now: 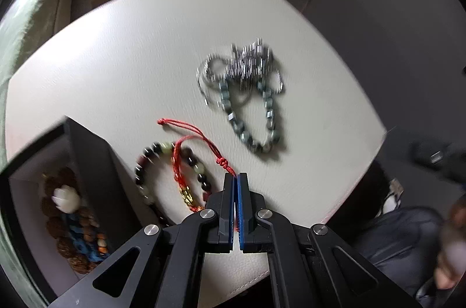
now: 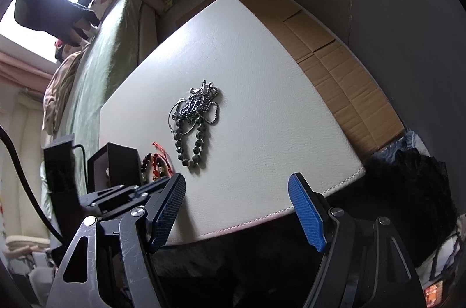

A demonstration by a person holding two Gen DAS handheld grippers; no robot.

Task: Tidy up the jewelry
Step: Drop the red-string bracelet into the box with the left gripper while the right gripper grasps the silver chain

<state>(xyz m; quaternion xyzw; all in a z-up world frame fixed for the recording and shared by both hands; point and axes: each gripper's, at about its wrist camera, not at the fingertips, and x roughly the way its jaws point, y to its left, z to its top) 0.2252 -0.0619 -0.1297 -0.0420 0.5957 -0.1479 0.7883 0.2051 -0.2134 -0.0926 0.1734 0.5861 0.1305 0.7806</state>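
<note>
Jewelry sorting reaches a pickup: the left tongs (image 1: 236,177) clamp flat on the cord of a red string bracelet (image 1: 186,159) lying across a dark beaded bracelet (image 1: 171,174) on the white table (image 1: 116,60). By the look of it, the next move is to lift the cord free without dragging the beads, then carry it to the open black box (image 1: 87,162) just beside. The right tongs (image 2: 237,185) hang spread and empty. A tangle of silver chains (image 1: 244,66) and a green bead strand (image 1: 250,118) wait farther off.
</note>
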